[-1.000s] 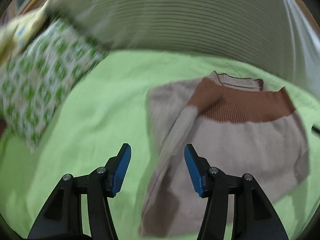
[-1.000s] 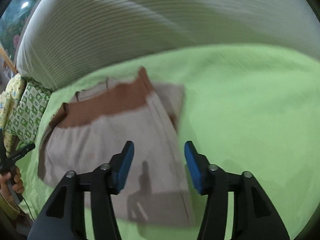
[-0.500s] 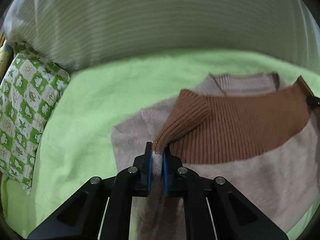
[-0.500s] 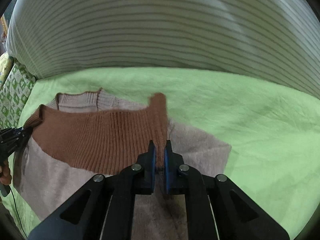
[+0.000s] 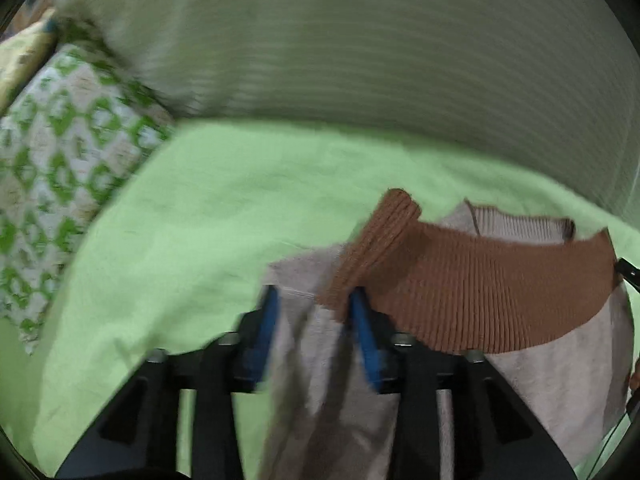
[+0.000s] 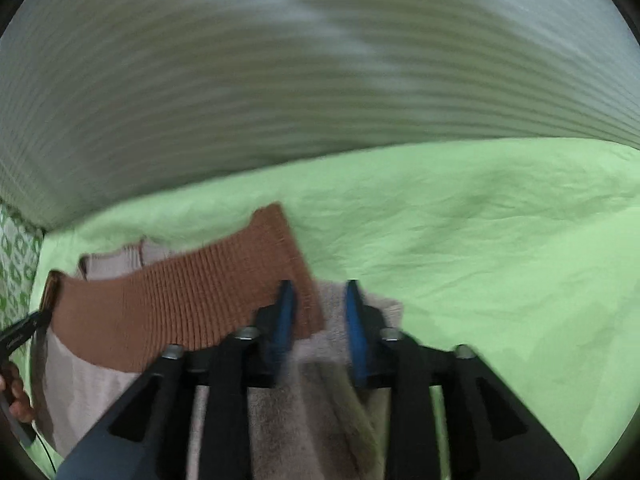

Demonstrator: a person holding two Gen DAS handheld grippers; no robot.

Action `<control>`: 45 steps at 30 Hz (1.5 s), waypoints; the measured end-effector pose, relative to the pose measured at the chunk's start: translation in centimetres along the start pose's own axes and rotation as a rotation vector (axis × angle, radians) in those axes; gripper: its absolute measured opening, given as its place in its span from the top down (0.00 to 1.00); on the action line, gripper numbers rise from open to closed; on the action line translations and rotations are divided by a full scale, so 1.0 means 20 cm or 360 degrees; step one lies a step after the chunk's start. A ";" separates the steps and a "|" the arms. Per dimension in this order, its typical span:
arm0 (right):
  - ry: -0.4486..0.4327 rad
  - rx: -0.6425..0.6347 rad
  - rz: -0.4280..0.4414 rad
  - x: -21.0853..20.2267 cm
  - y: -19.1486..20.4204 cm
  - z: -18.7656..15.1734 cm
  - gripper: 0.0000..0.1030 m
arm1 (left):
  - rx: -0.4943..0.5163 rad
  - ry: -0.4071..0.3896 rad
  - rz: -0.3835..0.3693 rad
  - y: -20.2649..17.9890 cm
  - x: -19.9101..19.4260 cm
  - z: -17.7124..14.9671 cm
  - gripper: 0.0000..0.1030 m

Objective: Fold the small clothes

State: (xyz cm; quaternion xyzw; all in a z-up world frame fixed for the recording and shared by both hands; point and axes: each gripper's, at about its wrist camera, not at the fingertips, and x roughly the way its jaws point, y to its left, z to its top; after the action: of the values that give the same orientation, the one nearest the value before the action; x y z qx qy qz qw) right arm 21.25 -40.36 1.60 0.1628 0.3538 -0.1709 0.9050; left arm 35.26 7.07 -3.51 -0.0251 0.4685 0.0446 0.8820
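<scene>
Beige and brown sweater [image 5: 500, 292] folded on green bed sheet [image 5: 208, 216], left hand-held gripper [image 5: 314, 320] and right hand-held gripper [image 6: 318, 312] jaws just opening, parted around its edges, striped pillow [image 6: 280, 72] behind

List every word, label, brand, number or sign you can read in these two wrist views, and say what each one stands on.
None can be read.
The left gripper's tip, seen at the edge of the right wrist view, carries a small pale mark, too small and blurred to read.
The sweater, the green sheet, the striped bedding and the green-patterned pillow show no lettering, only pattern and weave.
</scene>
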 end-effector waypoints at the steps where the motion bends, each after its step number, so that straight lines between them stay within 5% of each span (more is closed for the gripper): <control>1: -0.0050 0.0021 0.0006 -0.06 0.00 0.00 0.54 | -0.0020 -0.0010 0.0008 0.02 -0.03 0.00 0.51; 5: -0.0112 0.0063 0.0209 -0.21 0.03 -0.05 0.54 | -0.0191 -0.0033 -0.0057 0.13 -0.17 -0.06 0.49; 8: -0.0042 -0.0085 0.0400 -0.25 0.19 -0.17 0.54 | -0.0242 -0.0062 -0.0163 0.11 -0.26 -0.13 0.49; 11: 0.0039 -0.0230 0.0534 -0.22 0.36 -0.27 0.54 | -0.0178 -0.0035 -0.0357 -0.01 -0.29 -0.15 0.48; 13: 0.0096 -0.0288 0.0558 -0.18 0.42 -0.32 0.54 | -0.0100 -0.0023 -0.0365 -0.09 -0.27 -0.14 0.48; 16: 0.0148 -0.0284 0.0523 -0.09 0.44 -0.32 0.54 | -0.0050 -0.0019 -0.0305 -0.10 -0.15 -0.08 0.48; 24: 0.0091 -0.0027 0.0144 0.00 0.05 -0.21 0.54 | -0.0315 0.0188 -0.0253 0.10 0.25 0.06 0.45; 29: -0.0004 0.0016 0.0156 -0.11 0.02 -0.21 0.54 | -0.0211 0.0125 -0.0146 0.12 0.10 0.04 0.45; 34: -0.0037 0.0073 0.0239 -0.25 0.05 -0.29 0.54 | -0.0346 0.0098 -0.0150 0.26 -0.09 -0.08 0.44; 45: 0.0034 -0.0089 0.0423 -0.43 0.32 -0.60 0.54 | -0.0710 0.0241 -0.0176 0.45 -0.39 -0.69 0.28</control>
State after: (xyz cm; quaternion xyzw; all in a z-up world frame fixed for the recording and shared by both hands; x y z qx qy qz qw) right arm 11.08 -28.11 0.30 0.1849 0.3435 -0.0379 0.9200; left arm 18.63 14.32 -4.80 -0.2483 0.5097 0.0966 0.8180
